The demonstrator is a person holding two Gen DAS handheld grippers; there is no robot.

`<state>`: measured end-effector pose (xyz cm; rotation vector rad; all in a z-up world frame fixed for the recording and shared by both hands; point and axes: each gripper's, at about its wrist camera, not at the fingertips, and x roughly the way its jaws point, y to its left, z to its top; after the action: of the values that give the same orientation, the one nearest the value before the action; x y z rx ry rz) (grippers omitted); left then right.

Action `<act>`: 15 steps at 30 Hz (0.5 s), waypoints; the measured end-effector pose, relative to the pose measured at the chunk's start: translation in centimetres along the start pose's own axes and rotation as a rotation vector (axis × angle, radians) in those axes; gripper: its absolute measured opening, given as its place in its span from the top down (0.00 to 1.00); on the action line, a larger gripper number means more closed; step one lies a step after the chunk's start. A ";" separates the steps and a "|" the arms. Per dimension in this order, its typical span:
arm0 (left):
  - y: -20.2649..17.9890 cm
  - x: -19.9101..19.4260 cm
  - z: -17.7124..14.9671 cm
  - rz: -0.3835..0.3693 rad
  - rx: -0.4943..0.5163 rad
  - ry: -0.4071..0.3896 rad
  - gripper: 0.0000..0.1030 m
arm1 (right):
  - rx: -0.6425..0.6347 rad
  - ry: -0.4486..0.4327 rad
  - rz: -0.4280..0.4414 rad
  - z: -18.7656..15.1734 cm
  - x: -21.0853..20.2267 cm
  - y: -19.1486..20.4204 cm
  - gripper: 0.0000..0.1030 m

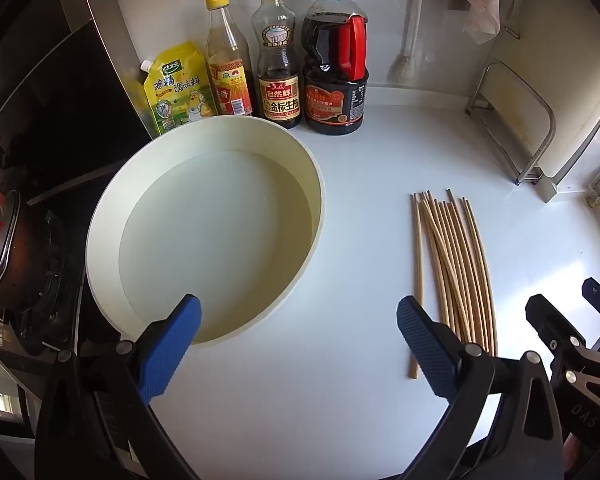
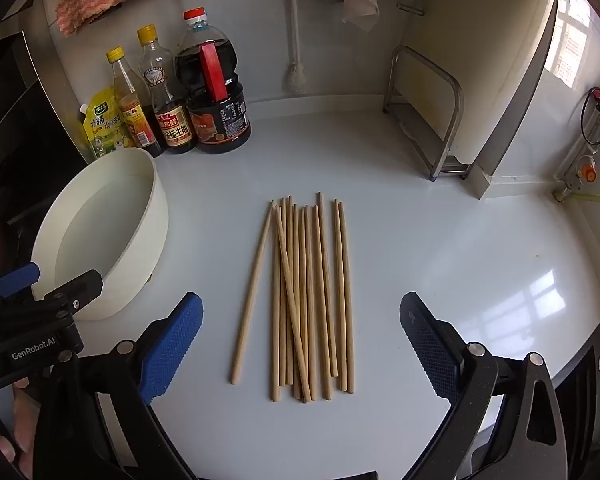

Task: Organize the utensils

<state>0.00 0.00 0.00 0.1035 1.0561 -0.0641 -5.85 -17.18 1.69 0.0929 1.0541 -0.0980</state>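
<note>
While both grippers hang above the white counter (image 2: 440,240), nothing is between their fingers. In the right wrist view, the right gripper (image 2: 300,344) has its blue pads wide apart at the bottom of the frame, and the bundle of wooden chopsticks (image 2: 306,300) lies on the counter in the centre, in the gap between the pads but not touched by them. Most sticks lie side by side, one crosses the others at a slant, and one lies a little apart at the left of the bundle. The left gripper (image 1: 298,344) also stands wide open; in its own view the left pad is in front of the near rim of a white round basin (image 1: 308,208), which sits at centre left. This basin holds nothing that I can see. The chopsticks appear there at the right of centre, just beside the right pad.

At the upper left, against the wall, stand a yellow seasoning pouch (image 1: 178,84), two bottles with yellow caps (image 1: 226,64) and a big dark sauce jug (image 1: 336,68) with a red handle. A metal rack (image 2: 428,120) stands at the upper right.
</note>
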 end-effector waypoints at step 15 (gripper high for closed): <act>0.0 -0.1 0.0 0.000 0.002 -0.002 0.06 | -0.003 -0.008 -0.002 0.1 -0.2 0.2 0.08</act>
<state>-0.03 0.03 0.12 0.1054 1.0537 -0.0653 -5.83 -16.99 1.89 0.0885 1.0466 -0.0984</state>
